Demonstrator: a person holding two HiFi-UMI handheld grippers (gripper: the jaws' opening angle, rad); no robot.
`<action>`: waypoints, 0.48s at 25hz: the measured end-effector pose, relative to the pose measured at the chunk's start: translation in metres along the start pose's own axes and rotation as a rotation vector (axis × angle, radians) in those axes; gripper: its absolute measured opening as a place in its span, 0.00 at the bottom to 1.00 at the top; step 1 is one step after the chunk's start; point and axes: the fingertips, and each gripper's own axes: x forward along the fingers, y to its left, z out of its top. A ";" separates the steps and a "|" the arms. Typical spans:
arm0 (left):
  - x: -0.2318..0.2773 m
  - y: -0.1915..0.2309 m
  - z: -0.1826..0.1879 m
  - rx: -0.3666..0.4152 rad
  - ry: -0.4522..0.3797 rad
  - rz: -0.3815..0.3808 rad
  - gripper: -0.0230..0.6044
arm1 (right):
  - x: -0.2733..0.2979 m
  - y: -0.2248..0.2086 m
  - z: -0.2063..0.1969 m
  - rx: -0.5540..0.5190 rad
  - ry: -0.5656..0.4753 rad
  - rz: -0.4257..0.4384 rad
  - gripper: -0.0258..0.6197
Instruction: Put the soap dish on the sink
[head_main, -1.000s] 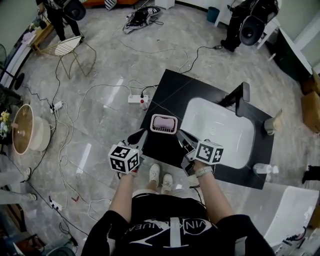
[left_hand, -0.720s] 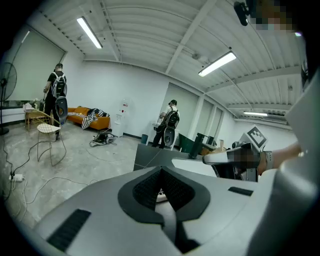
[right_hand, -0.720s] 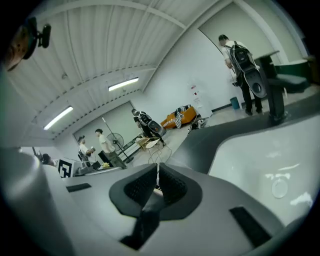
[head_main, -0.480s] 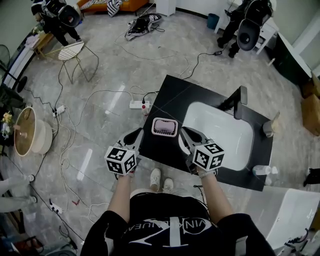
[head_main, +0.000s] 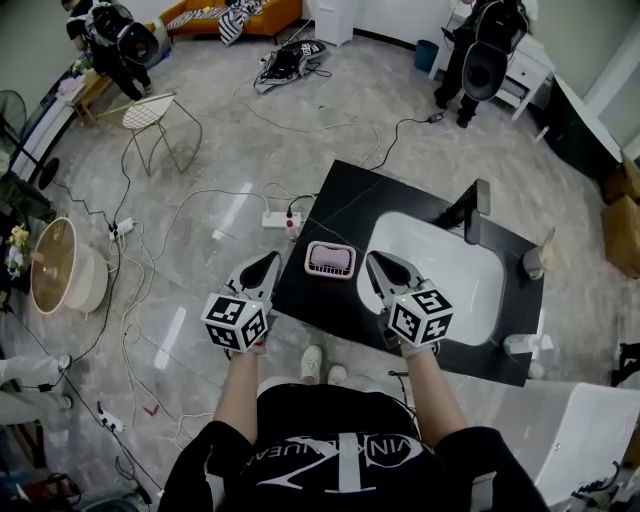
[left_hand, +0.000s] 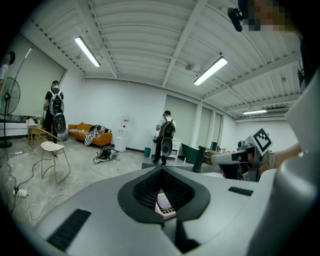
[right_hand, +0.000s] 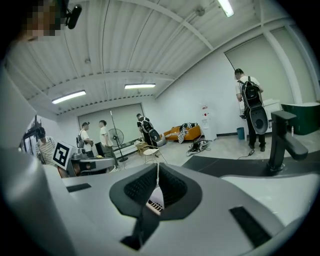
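Both forearms (head_main: 238, 385) stretch forward from the torso, one gripper in each hand. The left gripper (head_main: 264, 266) points ahead and slightly down, jaws pressed together, nothing between them. The right gripper (head_main: 377, 263) sits level with it, jaws also closed and empty, tips angled slightly inward.

The floor (head_main: 220, 100) is shining like polished grey stone, mirroring the lights. The counter (head_main: 340, 200) is looking smooth, black and faintly glossy, and the basin (head_main: 440, 250) is gleaming white. The soap dish (head_main: 329, 259) is showing pale, slotted plastic. The left gripper (head_main: 272, 260) is looking like matt grey plastic, its pads (left_hand: 145, 187) ribbed and black.
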 end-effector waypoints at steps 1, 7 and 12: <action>-0.002 0.000 0.003 0.004 -0.010 0.003 0.06 | -0.001 0.001 0.002 -0.008 -0.005 -0.001 0.09; -0.015 0.003 0.023 0.043 -0.055 0.030 0.06 | -0.010 0.007 0.016 -0.067 -0.034 -0.005 0.09; -0.022 0.006 0.040 0.065 -0.103 0.055 0.06 | -0.014 0.008 0.029 -0.096 -0.067 -0.001 0.09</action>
